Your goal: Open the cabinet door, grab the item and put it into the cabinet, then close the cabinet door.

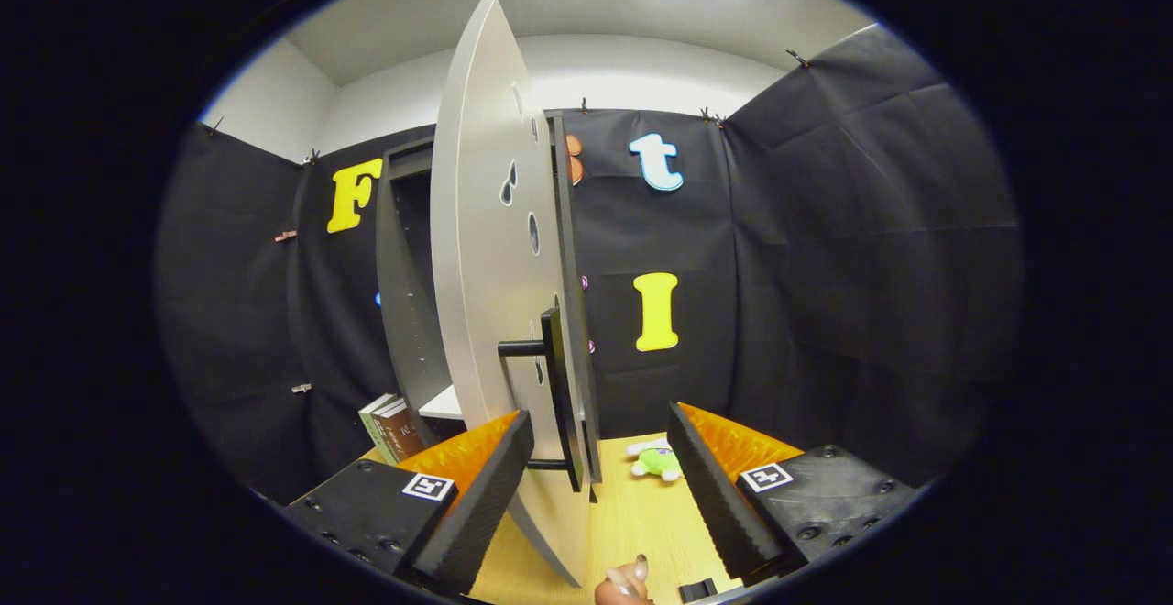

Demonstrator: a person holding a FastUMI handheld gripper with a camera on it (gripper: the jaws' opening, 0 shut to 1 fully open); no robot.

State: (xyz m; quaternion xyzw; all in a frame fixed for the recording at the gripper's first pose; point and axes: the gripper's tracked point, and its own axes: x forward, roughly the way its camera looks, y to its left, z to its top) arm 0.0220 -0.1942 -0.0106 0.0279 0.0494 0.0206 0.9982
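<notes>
Pale grey cabinet door (481,247): swung open, black bar handle (557,394) between the spread, empty gripper (600,481) fingers. Green plush toy (658,463): on wooden tabletop (641,522) beyond. Next, probably: grasp toy.

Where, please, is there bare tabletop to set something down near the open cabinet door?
Bare wood table lies between the open gripper fingers, bordered by the cabinet door and green toy. Crowded: the handle beside the door, and books by the cabinet.

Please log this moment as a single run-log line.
stage: opening | silver cabinet door: swung ajar | black bar handle: between jaws, ungripped | gripper: open | green plush toy: on wooden table beyond
</notes>
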